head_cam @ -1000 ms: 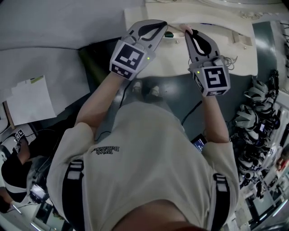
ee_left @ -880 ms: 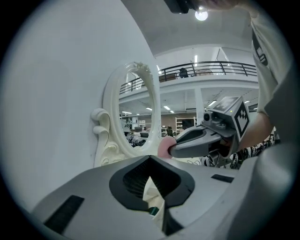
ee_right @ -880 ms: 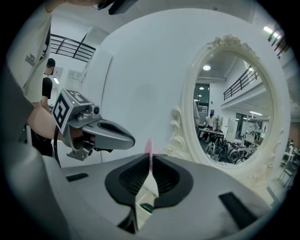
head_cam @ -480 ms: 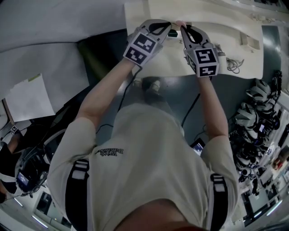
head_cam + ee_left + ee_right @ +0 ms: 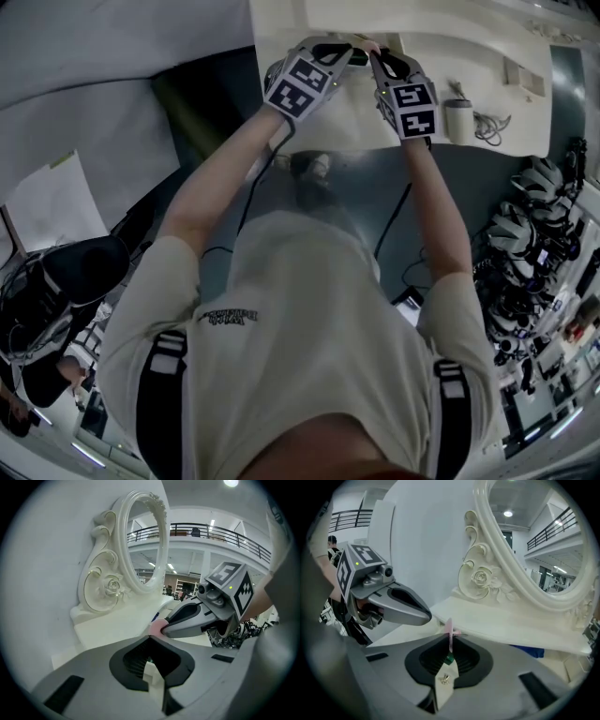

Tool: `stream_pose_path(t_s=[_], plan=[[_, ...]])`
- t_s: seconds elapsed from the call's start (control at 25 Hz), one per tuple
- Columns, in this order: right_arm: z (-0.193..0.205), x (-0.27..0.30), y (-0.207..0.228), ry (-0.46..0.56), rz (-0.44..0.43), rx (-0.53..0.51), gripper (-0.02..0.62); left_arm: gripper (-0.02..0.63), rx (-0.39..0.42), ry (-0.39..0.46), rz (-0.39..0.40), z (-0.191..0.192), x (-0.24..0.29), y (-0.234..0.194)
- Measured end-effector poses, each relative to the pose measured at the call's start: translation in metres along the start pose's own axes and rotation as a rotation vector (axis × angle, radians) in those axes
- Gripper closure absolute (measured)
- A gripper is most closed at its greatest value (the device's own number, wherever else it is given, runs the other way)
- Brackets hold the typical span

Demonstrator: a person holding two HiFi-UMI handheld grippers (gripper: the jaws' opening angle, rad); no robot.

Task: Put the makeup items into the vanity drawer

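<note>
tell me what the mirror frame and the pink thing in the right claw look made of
Mirror frame: glossy white, probably moulded resin or painted wood, going by the sheen on its carved scrolls. Pink thing: thin, flat, matte, maybe foam or fabric pad.

Setting: large indoor hall fitted out as a recording lab or workshop. Evidence: railed mezzanine (image 5: 220, 530), ceiling lights (image 5: 230, 483), grey floor (image 5: 469, 197), stacked headgear (image 5: 520, 244), loose cable (image 5: 489, 127), staged white desk (image 5: 478, 66) with ornate mirror (image 5: 121, 541).
</note>
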State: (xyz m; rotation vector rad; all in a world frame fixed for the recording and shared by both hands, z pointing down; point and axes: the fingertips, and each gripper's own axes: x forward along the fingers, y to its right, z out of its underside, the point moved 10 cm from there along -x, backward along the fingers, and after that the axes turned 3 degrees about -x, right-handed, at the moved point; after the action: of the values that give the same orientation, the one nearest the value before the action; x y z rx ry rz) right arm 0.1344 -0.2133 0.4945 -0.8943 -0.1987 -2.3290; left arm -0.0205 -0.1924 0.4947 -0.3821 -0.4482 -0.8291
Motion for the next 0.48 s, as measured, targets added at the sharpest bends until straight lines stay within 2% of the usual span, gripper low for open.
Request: stream_pose_path(t_s=[0.2, 0.28, 0.48], plan=[[0.0072, 0.0073, -0.0014, -0.051, 0.013, -0.009, 0.561, 0.592, -0.011, -0.009, -0.005, 0.0074, -0.0017, 0.0014], [0.0098, 0.0080, -0.0002, -0.056, 0.015, 0.006, 0.518, 0.592, -0.018, -0.014, -0.003, 0.0093, 0.0000, 0.0015], [0.0109, 0.0075, -0.0027, -0.053, 0.018, 0.020, 0.515, 0.592, -0.019, -0.009, -0.009, 0.0091, -0.0018, -0.0010]])
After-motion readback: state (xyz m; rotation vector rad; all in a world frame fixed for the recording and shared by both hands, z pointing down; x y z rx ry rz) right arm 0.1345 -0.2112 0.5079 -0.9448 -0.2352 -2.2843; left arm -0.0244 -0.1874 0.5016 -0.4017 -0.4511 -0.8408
